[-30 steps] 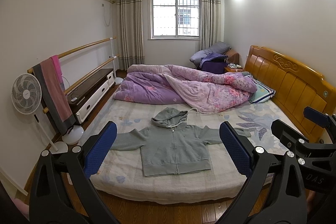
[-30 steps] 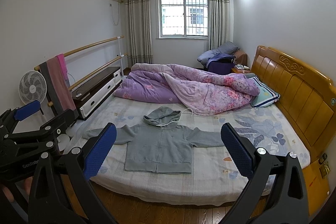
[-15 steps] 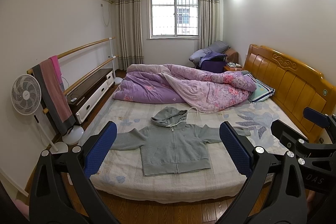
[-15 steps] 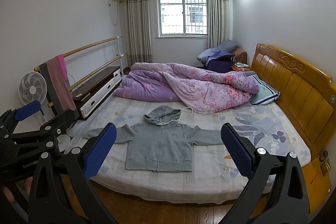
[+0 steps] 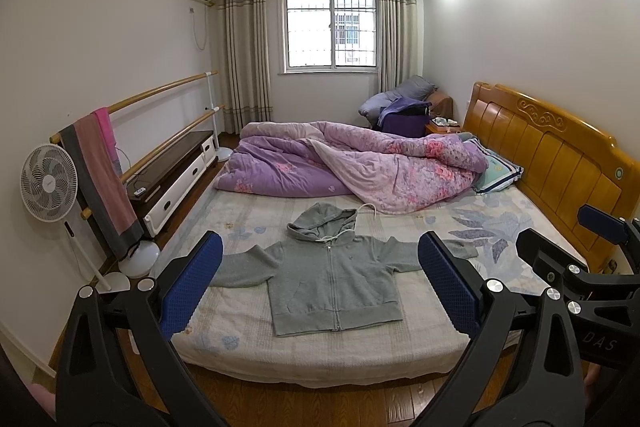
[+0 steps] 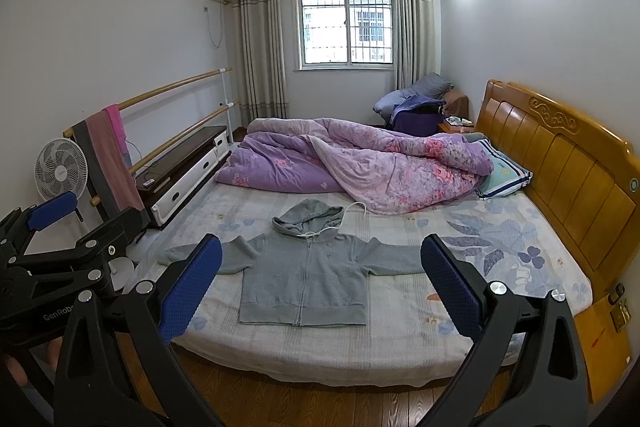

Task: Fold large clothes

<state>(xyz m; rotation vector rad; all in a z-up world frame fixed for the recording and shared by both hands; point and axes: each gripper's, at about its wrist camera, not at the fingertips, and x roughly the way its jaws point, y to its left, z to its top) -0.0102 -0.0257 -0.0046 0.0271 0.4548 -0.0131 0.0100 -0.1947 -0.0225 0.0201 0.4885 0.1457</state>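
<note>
A grey zip hoodie [image 5: 332,283] lies flat, face up, on the near half of the bed, sleeves spread, hood toward the quilt; it also shows in the right wrist view [image 6: 304,279]. My left gripper [image 5: 320,287] is open and empty, held in the air short of the bed's near edge. My right gripper [image 6: 320,287] is open and empty too, beside it at the same distance. The right gripper shows at the right edge of the left wrist view [image 5: 592,259], and the left gripper at the left edge of the right wrist view [image 6: 52,247].
A crumpled purple floral quilt [image 5: 352,163] covers the far half of the bed [image 5: 400,351]. A wooden headboard [image 5: 552,163] stands right. A fan [image 5: 48,183], wall bars with a towel [image 5: 100,179] and a low cabinet [image 5: 172,179] stand left. Wood floor lies below.
Both views have shifted only slightly; the hoodie sits a touch higher in frame. Both grippers stay open and the hoodie has not moved.
</note>
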